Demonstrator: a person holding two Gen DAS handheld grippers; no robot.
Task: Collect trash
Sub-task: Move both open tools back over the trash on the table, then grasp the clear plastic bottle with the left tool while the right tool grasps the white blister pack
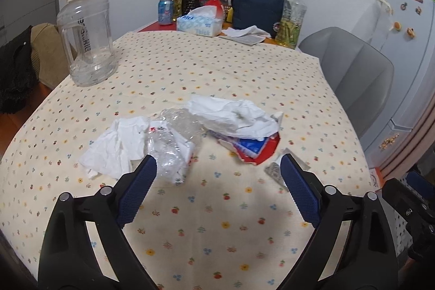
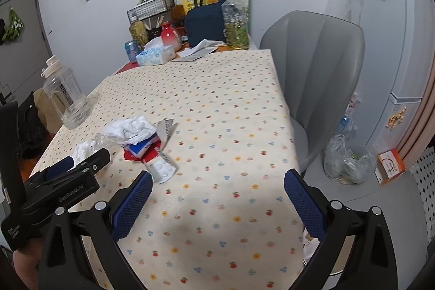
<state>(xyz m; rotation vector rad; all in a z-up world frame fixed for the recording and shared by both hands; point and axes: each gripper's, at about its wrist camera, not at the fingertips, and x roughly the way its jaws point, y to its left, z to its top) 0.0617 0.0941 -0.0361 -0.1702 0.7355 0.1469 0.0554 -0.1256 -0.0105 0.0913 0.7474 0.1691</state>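
Note:
Trash lies in a loose heap on the flowered tablecloth (image 1: 217, 222): crumpled white tissue (image 1: 111, 148), clear crinkled plastic wrap (image 1: 174, 143), more white tissue (image 1: 233, 113) over a red and blue wrapper (image 1: 252, 148), and a small pill blister (image 2: 163, 171). My left gripper (image 1: 218, 175) is open and empty just in front of the heap. My right gripper (image 2: 218, 195) is open and empty over the table, to the right of the heap (image 2: 136, 135). The left gripper also shows in the right wrist view (image 2: 78, 163).
A big clear water jug (image 1: 87, 37) stands at the left. A tissue box (image 1: 199, 23), can, bottles and a navy bag (image 1: 257, 7) crowd the far end. A grey chair (image 2: 315, 78) stands right of the table, a bin with a plastic bag (image 2: 348, 159) beyond it.

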